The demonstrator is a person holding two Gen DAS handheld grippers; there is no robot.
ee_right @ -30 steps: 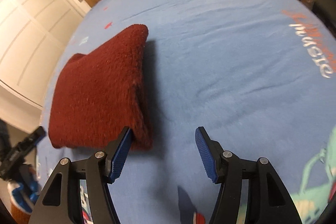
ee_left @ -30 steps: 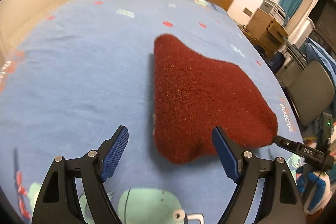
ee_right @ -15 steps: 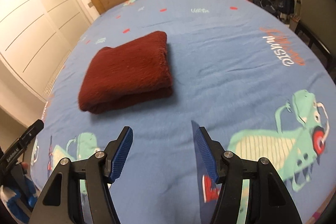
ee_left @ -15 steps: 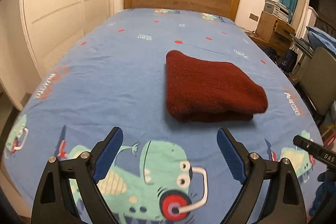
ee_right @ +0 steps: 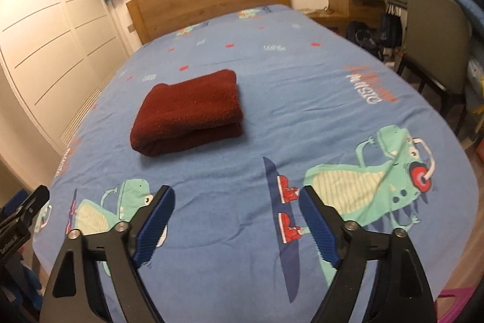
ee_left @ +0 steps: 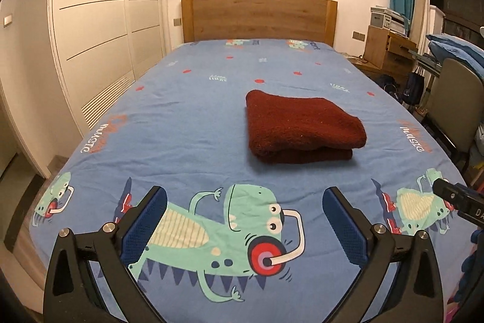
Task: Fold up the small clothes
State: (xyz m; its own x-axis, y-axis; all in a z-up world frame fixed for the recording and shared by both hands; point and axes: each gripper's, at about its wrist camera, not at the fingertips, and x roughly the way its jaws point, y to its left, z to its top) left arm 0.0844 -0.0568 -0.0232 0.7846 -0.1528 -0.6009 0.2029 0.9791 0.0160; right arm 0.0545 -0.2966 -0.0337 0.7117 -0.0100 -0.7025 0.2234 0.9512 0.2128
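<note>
A dark red fuzzy garment [ee_left: 299,127] lies folded into a thick rectangle on the blue cartoon-print bedsheet [ee_left: 196,117], a little right of the bed's middle. In the right wrist view the same folded garment [ee_right: 189,112] sits left of centre. My left gripper [ee_left: 244,224] hovers over the foot of the bed, well short of the garment, jaws opening wide with nothing between them. My right gripper [ee_right: 237,218] is likewise back from the garment, jaws opening and empty. The tip of the other gripper shows at the edge of each view.
A wooden headboard [ee_left: 258,15] and bookshelf stand at the far end. White wardrobe doors [ee_left: 99,29] line the left side. A chair [ee_right: 432,35], a wooden desk [ee_left: 390,50] and bags crowd the right side of the bed.
Both grippers have pulled back from the red garment toward the foot of the bed and risen. Their jaws have spread wider. The garment now lies flat and folded, untouched.
</note>
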